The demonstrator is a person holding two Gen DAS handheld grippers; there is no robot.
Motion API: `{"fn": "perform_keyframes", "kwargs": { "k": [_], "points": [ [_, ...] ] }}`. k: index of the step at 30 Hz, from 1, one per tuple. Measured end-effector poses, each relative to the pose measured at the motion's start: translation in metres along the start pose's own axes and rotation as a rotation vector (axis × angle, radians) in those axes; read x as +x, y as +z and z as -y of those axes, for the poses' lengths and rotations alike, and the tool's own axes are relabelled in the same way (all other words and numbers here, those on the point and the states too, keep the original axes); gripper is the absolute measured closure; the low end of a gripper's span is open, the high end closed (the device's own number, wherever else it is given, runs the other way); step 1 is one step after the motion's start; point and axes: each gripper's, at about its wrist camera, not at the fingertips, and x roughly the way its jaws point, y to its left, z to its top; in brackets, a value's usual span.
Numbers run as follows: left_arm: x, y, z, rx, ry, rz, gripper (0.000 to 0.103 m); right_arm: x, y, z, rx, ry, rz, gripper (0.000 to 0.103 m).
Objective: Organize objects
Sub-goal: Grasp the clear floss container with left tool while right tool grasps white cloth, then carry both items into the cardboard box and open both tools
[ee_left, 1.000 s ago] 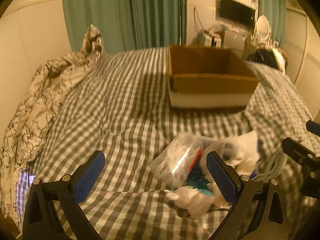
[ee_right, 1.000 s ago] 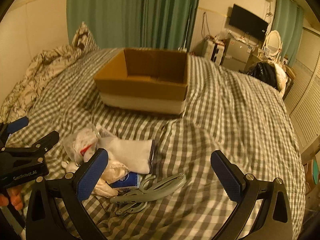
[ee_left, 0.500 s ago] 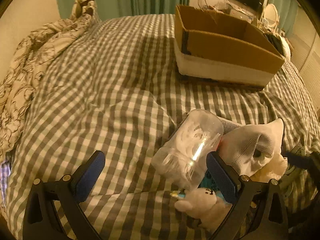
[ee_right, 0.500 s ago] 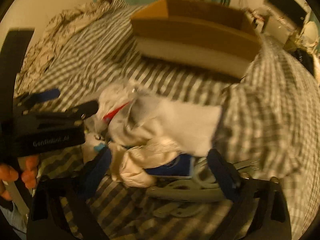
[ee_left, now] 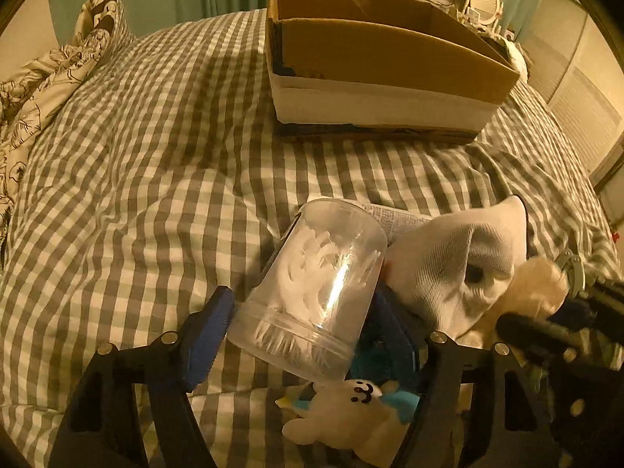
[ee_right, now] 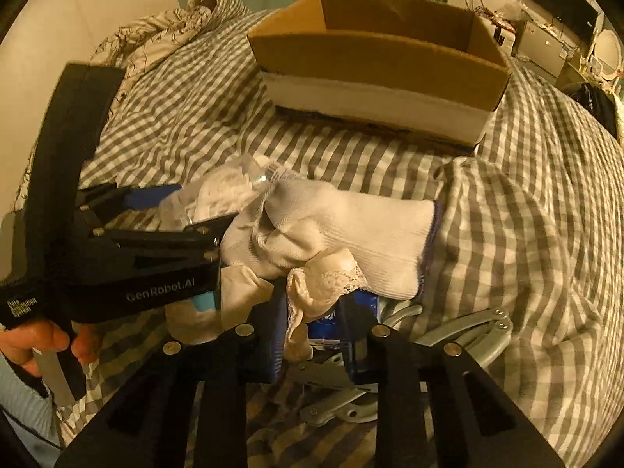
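Barely begun: cardboard box [ee_right: 374, 74] near the far edge of the bed [ee_left: 148, 163] looks empty, pile of things lying nearer. Left gripper [ee_left: 300, 331] clamped on clear tub [ee_left: 312, 292], right gripper [ee_right: 312, 331] pinching lacy cloth [ee_right: 323, 284]; white sock [ee_right: 351, 234], toy [ee_left: 351, 417], grey tool [ee_right: 460, 331] left to move.

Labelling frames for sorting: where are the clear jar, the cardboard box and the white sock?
clear jar [ee_left: 312, 292]: left wrist view, middle of its side wall.
cardboard box [ee_right: 374, 58]: right wrist view, front wall.
white sock [ee_right: 362, 234]: right wrist view, mid fabric.
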Motion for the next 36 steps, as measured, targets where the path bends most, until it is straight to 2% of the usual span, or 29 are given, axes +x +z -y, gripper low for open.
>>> {"fn": "perform_keyframes", "kwargs": {
  "k": [9,15,19,27,32,36],
  "points": [
    [-0.040,-0.014,-0.001,-0.003,0.068,0.054,0.038,-0.045,0.003,0.002,0.004,-0.038,0.122,0.084],
    [-0.081,-0.022,-0.005,-0.021,0.056,0.119,0.040,-0.087,0.004,-0.005,-0.007,-0.045,0.214,0.084],
    [-0.115,-0.013,-0.002,-0.020,0.048,0.189,0.040,-0.115,0.008,-0.007,-0.014,-0.048,0.280,0.084],
    [-0.170,0.038,0.018,0.028,0.024,0.322,0.041,-0.158,0.041,0.010,-0.004,-0.055,0.395,0.084],
    [-0.180,0.090,0.028,0.061,0.019,0.378,0.041,-0.180,0.078,0.022,-0.027,-0.101,0.476,0.084],
    [-0.176,0.135,0.030,0.065,0.009,0.397,0.041,-0.185,0.108,0.041,-0.013,-0.097,0.511,0.084]
  ]
}}
